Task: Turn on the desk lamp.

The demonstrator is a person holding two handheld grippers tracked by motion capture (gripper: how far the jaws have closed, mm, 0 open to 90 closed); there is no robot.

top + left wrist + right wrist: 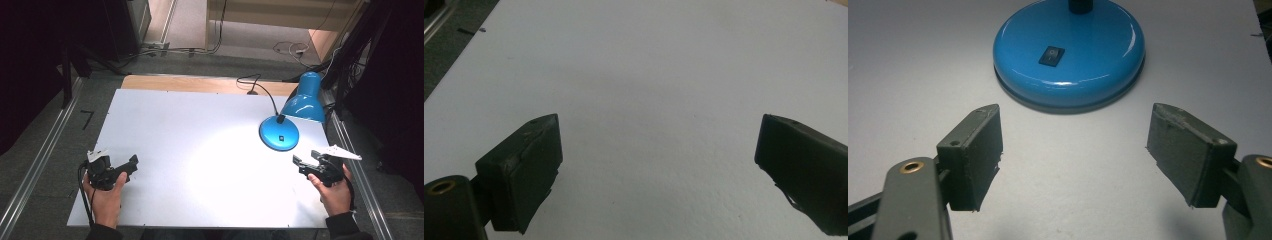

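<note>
Blue lamp base (1069, 52) sits at the top centre of my right gripper view, just beyond my right gripper (1073, 150), jaws wide and empty, so I judge I'm approaching its rocker switch (1050, 55), needing a forward reach.

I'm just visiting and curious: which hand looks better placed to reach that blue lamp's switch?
The right. The right gripper sits just short of the lamp base, jaws open and facing its switch. The left gripper is across the table, facing bare surface.
</note>
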